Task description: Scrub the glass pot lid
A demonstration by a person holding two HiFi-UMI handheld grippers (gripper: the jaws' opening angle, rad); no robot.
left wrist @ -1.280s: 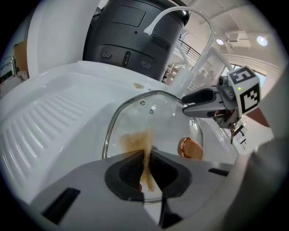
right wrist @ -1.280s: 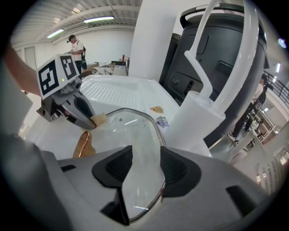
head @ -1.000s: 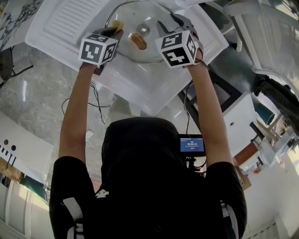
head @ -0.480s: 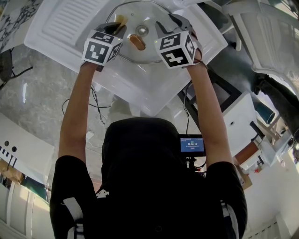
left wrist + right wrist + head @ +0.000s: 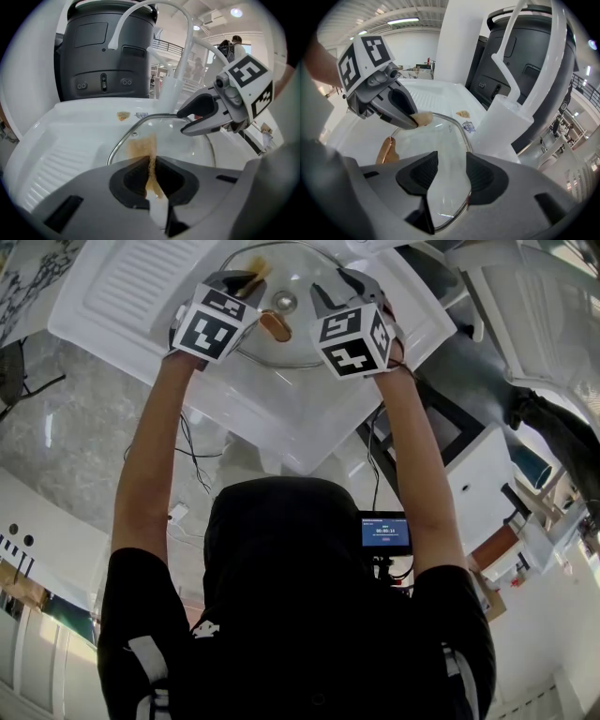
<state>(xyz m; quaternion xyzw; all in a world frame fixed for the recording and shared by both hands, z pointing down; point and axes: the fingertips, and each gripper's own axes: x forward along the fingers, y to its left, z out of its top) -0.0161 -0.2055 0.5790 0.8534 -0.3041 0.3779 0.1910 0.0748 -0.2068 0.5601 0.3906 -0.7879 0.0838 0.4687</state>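
Observation:
The glass pot lid [image 5: 281, 351], steel-rimmed with a brown handle [image 5: 275, 324], lies in the white sink [image 5: 309, 418]. My left gripper [image 5: 246, 282] is over the lid's far left rim, shut on a thin tan scrub sponge [image 5: 151, 176] whose end rubs the glass [image 5: 140, 140]. In the right gripper view that sponge [image 5: 423, 118] pokes from the left gripper [image 5: 415, 119] at the rim. My right gripper [image 5: 339, 287] is shut on the lid's right rim [image 5: 466, 201], with the glass [image 5: 436, 140] running between its jaws. From the left gripper view, the right gripper [image 5: 183, 123] pinches the rim.
A ribbed draining board [image 5: 141, 287] sits left of the basin. The white tap [image 5: 183, 47] arches over the sink's back, and a dark grey machine [image 5: 108, 51] stands behind it. Two small stickers [image 5: 123, 116] lie on the sink. Behind the person sits a small screen [image 5: 384, 532].
My left gripper has slid with the sponge along the lid's rim, up and to the right in the head view, and has rolled. The right gripper and the lid have stayed put.

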